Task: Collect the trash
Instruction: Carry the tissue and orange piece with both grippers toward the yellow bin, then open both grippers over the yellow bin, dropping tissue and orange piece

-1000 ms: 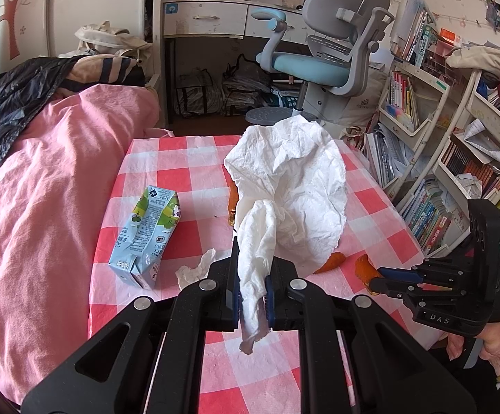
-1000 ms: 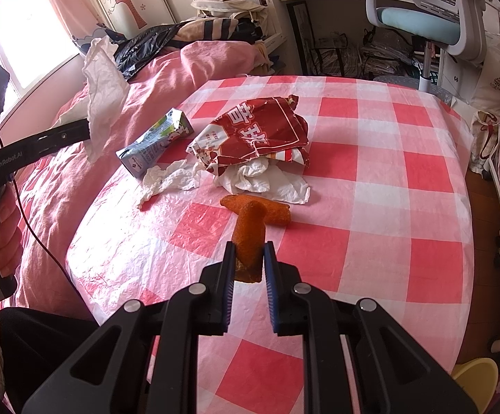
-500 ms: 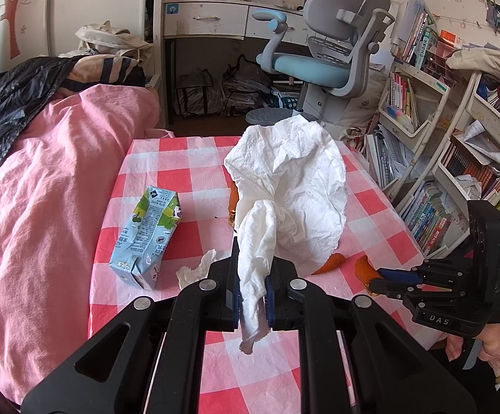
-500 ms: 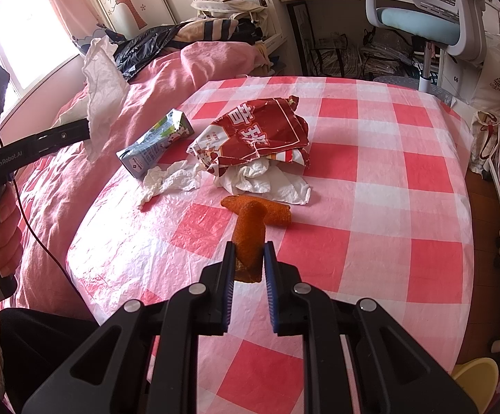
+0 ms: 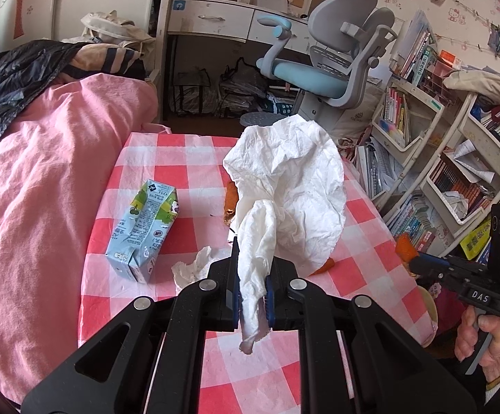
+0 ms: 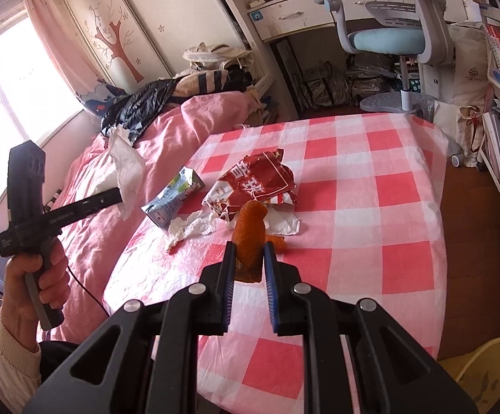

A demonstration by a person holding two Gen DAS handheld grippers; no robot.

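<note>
While our left gripper point(image 5: 252, 288) clamps a white tissue point(image 5: 286, 193) above the table point(image 5: 194, 362), our right gripper's point(image 6: 248, 270) jaws grip an orange peel point(image 6: 248, 238); a carton point(image 5: 143, 229) lies on the checked cloth.

Kid's bedroom, pretty cluttered. Round table point(image 6: 381, 172) under a pink-and-white checked cloth, pushed right up against a bed with a pink duvet point(image 5: 36, 186); dark jacket point(image 5: 11, 79) and striped pillow point(image 5: 111, 57) dumped at the far end of it. White desk with drawers point(image 5: 215, 22) along the back wall, grey-and-blue ergonomic chair point(image 5: 332, 65) in front, bags stuffed underneath. White shelving point(image 5: 457, 158) crammed with books and loose paper on the right. Wooden floor point(image 6: 470, 200). Bright daylight through a window point(image 6: 11, 96) with a pink curtain, tree decal point(image 6: 118, 41) on the wardrobe door next to it.
</note>
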